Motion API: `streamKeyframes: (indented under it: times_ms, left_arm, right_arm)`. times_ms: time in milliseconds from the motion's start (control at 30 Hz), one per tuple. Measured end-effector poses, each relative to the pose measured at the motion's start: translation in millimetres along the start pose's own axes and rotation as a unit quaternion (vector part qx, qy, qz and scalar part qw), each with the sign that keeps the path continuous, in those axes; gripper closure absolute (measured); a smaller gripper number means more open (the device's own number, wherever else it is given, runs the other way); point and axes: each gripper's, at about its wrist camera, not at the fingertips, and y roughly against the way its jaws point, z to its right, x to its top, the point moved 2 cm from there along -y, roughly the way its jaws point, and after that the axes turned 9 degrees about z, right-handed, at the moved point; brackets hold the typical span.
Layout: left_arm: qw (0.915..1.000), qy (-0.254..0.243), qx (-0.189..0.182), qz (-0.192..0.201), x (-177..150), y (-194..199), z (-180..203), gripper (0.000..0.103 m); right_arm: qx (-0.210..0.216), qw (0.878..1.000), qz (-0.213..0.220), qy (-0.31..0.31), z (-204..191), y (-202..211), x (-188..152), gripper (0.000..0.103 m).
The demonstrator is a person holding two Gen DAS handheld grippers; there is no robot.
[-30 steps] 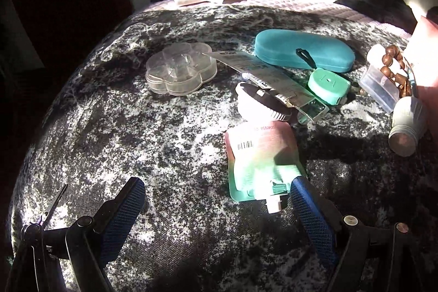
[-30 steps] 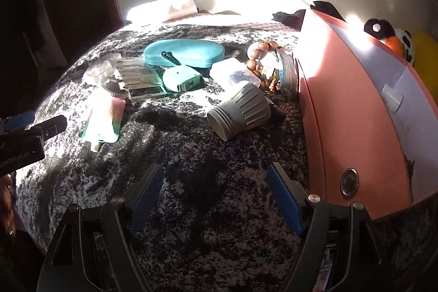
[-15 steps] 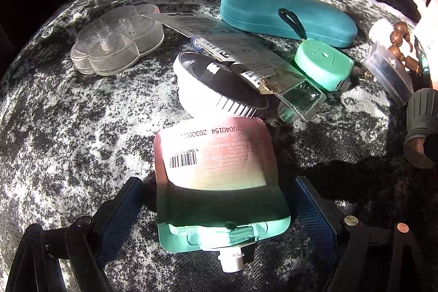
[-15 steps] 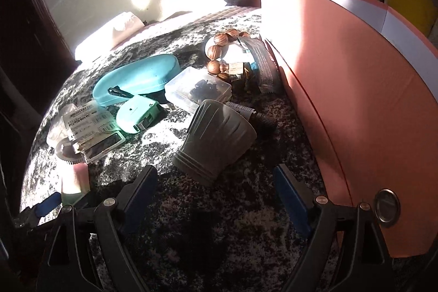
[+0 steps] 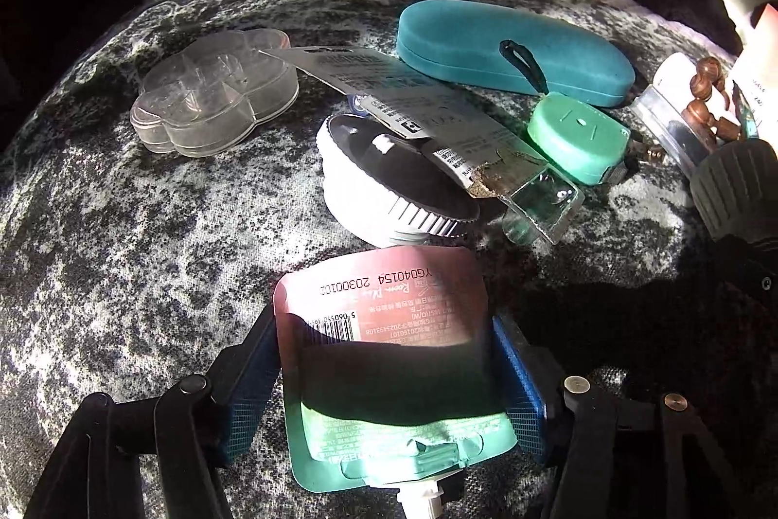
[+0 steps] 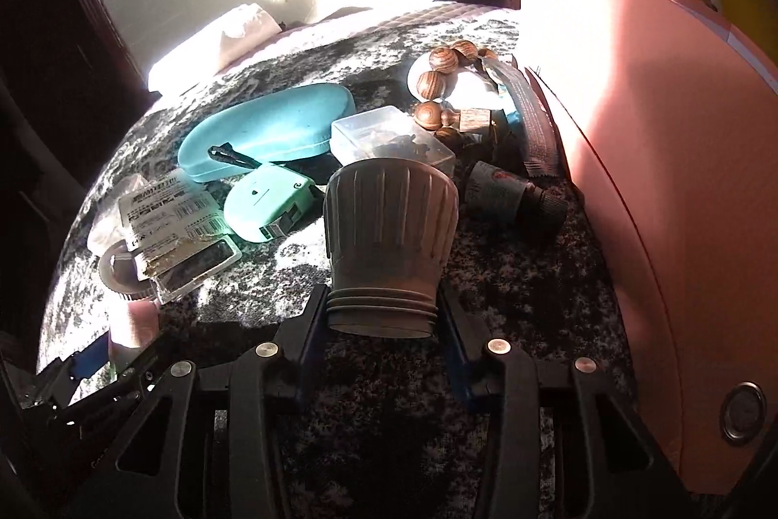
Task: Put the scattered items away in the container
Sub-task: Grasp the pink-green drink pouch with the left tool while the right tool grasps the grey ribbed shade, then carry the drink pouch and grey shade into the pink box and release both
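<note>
Left gripper (image 5: 389,383): closed on the pouch (image 5: 384,353) by its side edges, spout toward the camera
Right gripper (image 6: 381,324): clamped across the cup (image 6: 389,227) at its narrow ribbed end
Container (image 6: 656,178): pink, just right of the clutter on the bed (image 6: 510,348)

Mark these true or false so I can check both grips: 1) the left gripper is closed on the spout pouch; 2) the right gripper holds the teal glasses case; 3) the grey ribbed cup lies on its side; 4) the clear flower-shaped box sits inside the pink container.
1) True. The left gripper has its fingers against both sides of the spout pouch.
2) False. The right gripper is closed on the grey ribbed cup; the teal glasses case lies untouched on the blanket.
3) True.
4) False. The clear flower-shaped box sits on the blanket; the pink container is on the far right.
</note>
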Motion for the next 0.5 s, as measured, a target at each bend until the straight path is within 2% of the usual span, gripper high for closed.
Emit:
streamKeyframes:
  times_ms: [200,500]
  left_arm:
    - [0.9999,-0.008,0.008,0.007,-6.7,21.4,-3.3,0.034]
    - [0.999,0.006,0.024,0.037,-19.7,81.7,-26.5,0.034]
  right_arm:
    - [0.028,0.998,0.019,0.059,-33.0,32.2,-11.1,0.058]
    - [0.069,0.991,0.035,0.113,-56.6,91.6,-39.9,0.058]
